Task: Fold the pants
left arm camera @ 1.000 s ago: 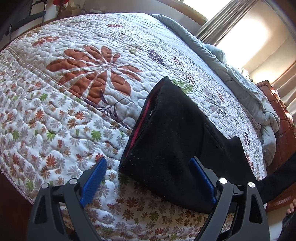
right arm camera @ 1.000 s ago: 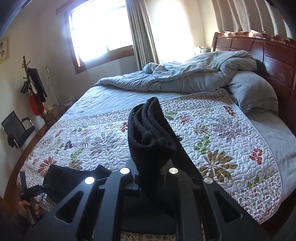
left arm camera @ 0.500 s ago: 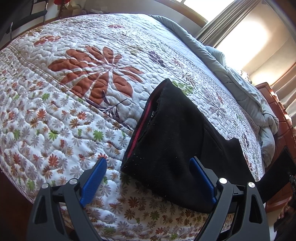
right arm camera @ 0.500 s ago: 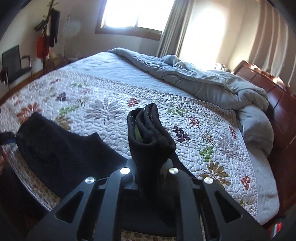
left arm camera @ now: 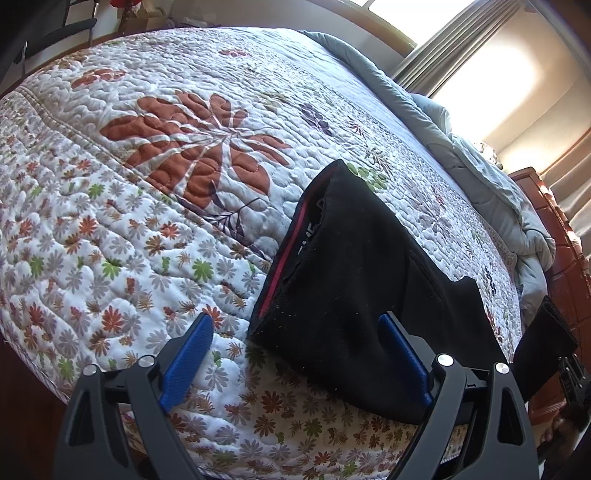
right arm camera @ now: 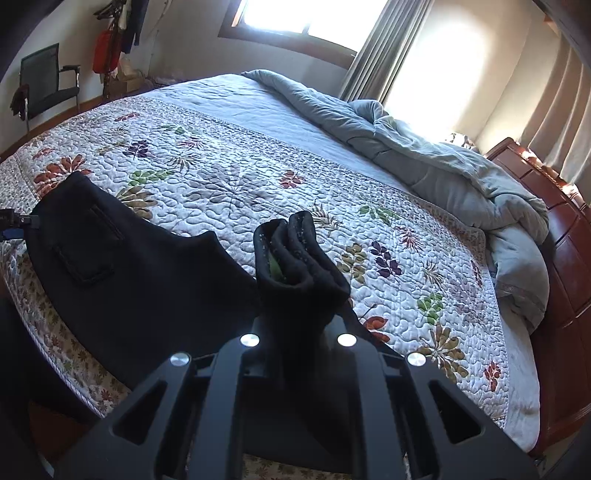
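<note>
Sunlit bedroom, big bed with a white quilted floral bedspread [left arm camera: 155, 229] filling my left wrist view. Black fleece pants [left arm camera: 354, 288] lie flat near the close edge of the bed, red-lined waistband end pointing far-left, the rest running right toward the edge. My left gripper [left arm camera: 295, 354] hangs over the near end of the pants, blue pads [left arm camera: 188, 354] spread wide, nothing pinched: left pad over bare quilt, right pad over the black cloth; contact unclear. At far right a strip of the pants hangs off the bed edge. Grey rumpled duvet [left arm camera: 498, 192] sits far right by the wooden headboard [left arm camera: 561, 236].

Right wrist view: same quilt, pants body spread at left near the bed edge, back pocket showing. My right gripper [right arm camera: 295, 325] is clamped tight on a bunched fold of the pants legs, which sticks up past the fingertips. Duvet far right, black office chair [right arm camera: 48, 85] far left by the wall, curtained window [right arm camera: 295, 18] behind.
</note>
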`<state>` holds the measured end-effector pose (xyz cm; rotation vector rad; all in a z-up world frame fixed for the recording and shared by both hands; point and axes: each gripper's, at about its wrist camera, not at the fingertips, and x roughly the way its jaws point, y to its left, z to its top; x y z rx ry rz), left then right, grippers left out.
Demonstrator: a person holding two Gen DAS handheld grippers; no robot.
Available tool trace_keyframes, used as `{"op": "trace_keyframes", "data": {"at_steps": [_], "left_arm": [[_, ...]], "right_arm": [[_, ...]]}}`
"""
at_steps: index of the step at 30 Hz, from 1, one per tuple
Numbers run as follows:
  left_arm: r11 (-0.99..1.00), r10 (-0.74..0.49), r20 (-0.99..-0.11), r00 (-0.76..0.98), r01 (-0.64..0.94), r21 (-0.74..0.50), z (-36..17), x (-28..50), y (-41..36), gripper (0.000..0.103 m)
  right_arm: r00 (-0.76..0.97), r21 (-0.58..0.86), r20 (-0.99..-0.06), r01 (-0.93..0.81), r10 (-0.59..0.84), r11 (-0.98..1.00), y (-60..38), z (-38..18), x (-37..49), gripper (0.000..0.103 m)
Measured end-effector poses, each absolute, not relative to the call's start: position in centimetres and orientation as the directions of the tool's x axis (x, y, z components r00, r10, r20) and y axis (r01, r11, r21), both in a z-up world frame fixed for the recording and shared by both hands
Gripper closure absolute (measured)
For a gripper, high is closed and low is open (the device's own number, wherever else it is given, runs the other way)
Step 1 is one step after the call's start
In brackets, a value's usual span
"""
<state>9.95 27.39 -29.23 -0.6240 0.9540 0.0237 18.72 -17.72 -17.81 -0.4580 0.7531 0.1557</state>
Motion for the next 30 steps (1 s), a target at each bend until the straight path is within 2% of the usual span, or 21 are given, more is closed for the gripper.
{"op": "trace_keyframes", "data": {"at_steps": [30], "left_arm": [[0.813,-0.251,-0.762,0.596,-0.297,-0.501,-29.5,10.0,27.9,0.012]], "right_arm": [[0.678,-0.459,-0.732,-0.418,-0.067,0.784,-13.6,-25.0,19.3,0.093]]}}
